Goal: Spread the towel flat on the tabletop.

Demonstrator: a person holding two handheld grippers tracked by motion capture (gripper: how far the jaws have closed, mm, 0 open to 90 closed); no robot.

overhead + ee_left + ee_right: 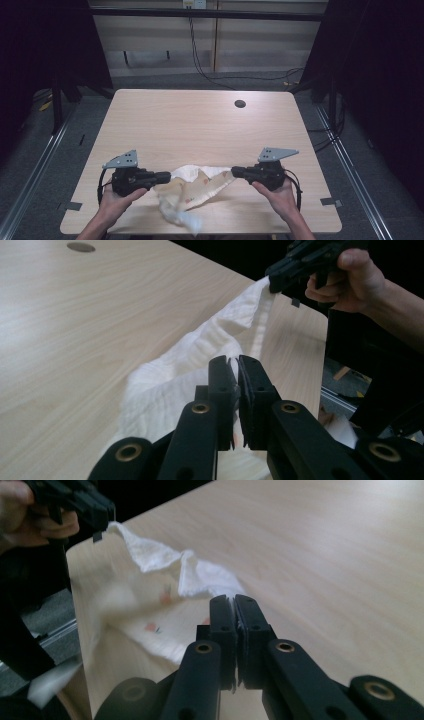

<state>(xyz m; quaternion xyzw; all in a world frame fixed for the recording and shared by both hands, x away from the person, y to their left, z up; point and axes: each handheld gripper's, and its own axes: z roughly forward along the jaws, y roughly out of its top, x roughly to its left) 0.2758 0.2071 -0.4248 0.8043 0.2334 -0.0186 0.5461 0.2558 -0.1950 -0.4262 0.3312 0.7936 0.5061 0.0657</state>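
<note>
A white cloth [197, 187] with small printed marks hangs stretched between my two grippers above the near part of the wooden table [200, 125]; its lower end droops past the table's front edge. My left gripper [169, 176] is shut on one corner of the cloth [200, 365], with the fabric pinched between its jaws. My right gripper [234, 172] is shut on the opposite corner of the cloth [155, 560]. In the left gripper view the right gripper [272, 282] holds the cloth's far corner. In the right gripper view the left gripper [106, 522] grips the other corner.
A dark round hole [240, 103] sits near the table's far edge. Metal rails [35, 165] run along the floor on both sides. Cables [225, 75] lie on the floor behind the table.
</note>
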